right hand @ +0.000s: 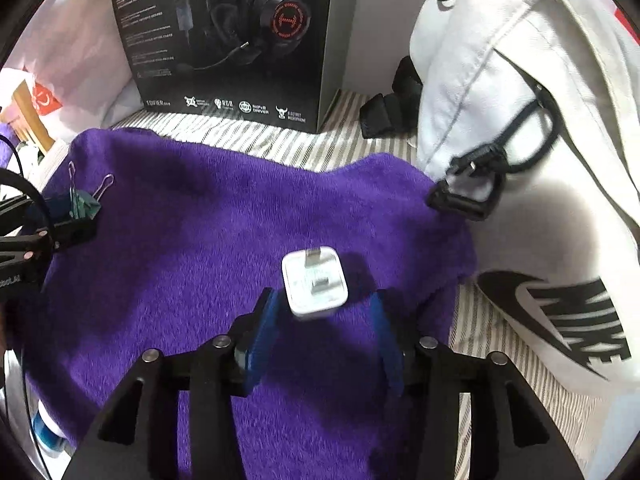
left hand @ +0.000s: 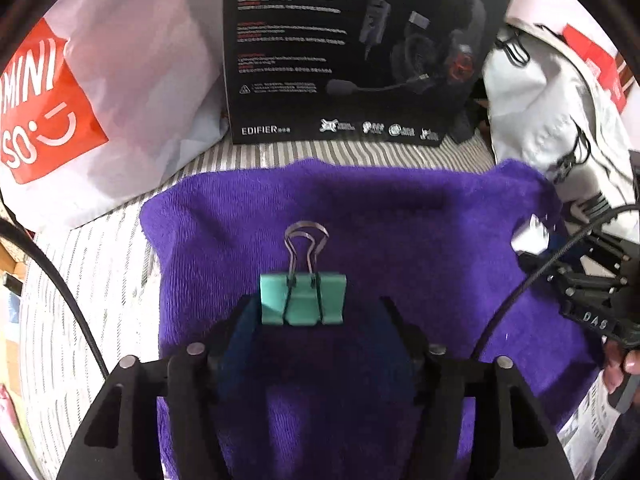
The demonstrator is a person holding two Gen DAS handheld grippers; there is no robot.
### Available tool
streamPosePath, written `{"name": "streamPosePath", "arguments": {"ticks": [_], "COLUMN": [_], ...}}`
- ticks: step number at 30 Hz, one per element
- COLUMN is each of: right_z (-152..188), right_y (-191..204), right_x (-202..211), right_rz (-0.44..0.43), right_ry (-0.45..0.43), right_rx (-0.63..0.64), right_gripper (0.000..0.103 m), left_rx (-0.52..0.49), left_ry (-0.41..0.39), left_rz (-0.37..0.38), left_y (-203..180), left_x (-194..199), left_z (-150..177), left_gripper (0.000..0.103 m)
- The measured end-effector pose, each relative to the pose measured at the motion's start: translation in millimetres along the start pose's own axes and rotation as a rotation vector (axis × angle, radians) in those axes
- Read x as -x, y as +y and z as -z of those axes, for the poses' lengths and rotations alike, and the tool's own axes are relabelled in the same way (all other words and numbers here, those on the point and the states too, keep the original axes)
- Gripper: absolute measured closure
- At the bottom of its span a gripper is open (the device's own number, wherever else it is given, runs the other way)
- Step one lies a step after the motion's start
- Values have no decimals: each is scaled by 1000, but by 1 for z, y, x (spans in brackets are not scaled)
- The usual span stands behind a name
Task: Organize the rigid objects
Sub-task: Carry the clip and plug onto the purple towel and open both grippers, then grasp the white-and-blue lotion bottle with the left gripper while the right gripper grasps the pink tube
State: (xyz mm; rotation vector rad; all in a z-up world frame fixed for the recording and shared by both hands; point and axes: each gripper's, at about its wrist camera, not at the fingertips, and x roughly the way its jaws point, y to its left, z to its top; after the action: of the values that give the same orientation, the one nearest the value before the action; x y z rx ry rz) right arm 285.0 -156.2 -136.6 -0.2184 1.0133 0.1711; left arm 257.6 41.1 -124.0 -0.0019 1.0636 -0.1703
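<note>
on the purple towel (left hand: 400, 216) the green binder clip (left hand: 303, 299) sits between the left gripper (left hand: 316, 312) fingers, which stand apart and do not press it. the white charger plug (right hand: 314, 284) lies between the right gripper (right hand: 320, 312), whose blue fingers (right hand: 262, 336) stand clear of it. a headset box (right hand: 224, 40) stands behind.

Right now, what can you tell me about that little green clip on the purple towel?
The green clip is a binder clip: a mint-green folded body, seemingly painted metal, with two silvery wire handles, spread apart in the right wrist view. It stands on the purple towel near its left side, between the fingers of the left hand-held gripper, whose jaws stand apart; whether the left finger touches it is unclear.
</note>
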Motion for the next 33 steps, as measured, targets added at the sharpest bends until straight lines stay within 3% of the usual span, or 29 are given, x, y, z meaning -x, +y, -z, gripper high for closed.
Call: {"name": "streamPosePath", "arguments": {"ticks": [7, 22, 28, 30, 33], "right_z": [32, 111, 145, 155, 169], "right_y": [0, 2, -12, -13, -17], "right_x": [23, 115, 152, 163, 173], "right_rz": [-4, -27, -79, -72, -67], "right_ry": [-15, -125, -177, -202, -217], "right_rx": [-45, -130, -218, -233, -262], "right_gripper": [55, 50, 50, 44, 43], "left_rx": [2, -68, -121, -161, -204], "left_ry": [25, -71, -66, -49, -16], "left_rz": [22, 0, 82, 104, 89], "left_y": [-3, -21, -51, -65, -78], "left_x": [16, 111, 119, 114, 100], "left_z": [16, 94, 128, 136, 139], "left_gripper": [42, 42, 42, 42, 42]}}
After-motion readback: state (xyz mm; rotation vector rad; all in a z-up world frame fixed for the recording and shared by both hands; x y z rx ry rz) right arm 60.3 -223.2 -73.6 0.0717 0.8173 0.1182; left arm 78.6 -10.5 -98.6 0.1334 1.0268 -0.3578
